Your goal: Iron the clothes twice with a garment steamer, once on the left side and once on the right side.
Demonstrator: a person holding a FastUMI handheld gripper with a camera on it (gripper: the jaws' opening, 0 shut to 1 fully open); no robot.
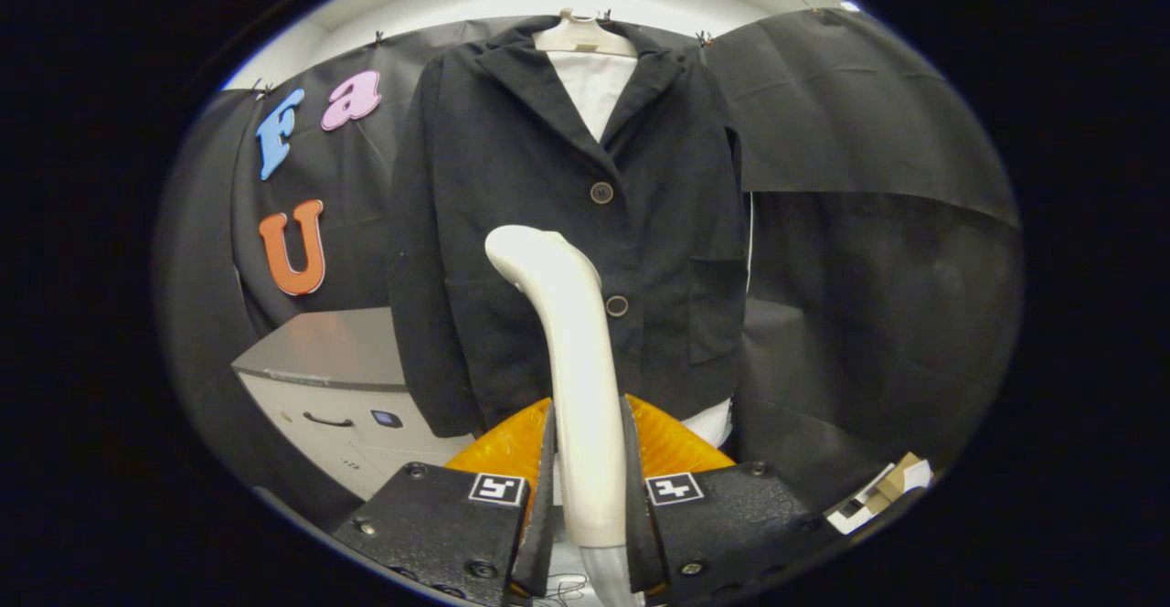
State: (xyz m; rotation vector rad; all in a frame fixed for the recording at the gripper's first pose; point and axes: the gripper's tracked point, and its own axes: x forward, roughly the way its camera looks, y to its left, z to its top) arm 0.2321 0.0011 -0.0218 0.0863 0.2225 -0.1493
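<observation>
gripper view, items listed left to right relative to the claw.

item 1: grey-topped cabinet (329, 378), beyond and to the left of the claw, low against the black cloth wall (868, 132); a dark handle and a small dark panel on its pale front.

item 2: claw (585, 497), clenched on the garment steamer (576, 351), one finger pressed to each side of its pale handle. the steamer stands upright between the fingers, its curved head rising ahead of them and bending left, overlapping the lower front of the jacket; whether it touches the cloth cannot be told. a clear hose end shows at the steamer's base between the fingers. an orange ribbed surface (672, 442) sits just behind the fingers on both sides of the handle.

item 3: dark jacket (512, 186), straight ahead beyond the steamer, hung on a pale hanger (583, 36) at the top of the wall, lapels open over a white lining (594, 86), two buttons down the front, a patch pocket on the right side.

item 4: small pale and tan object (882, 488), low to the right of the claw, too small to identify.
</observation>
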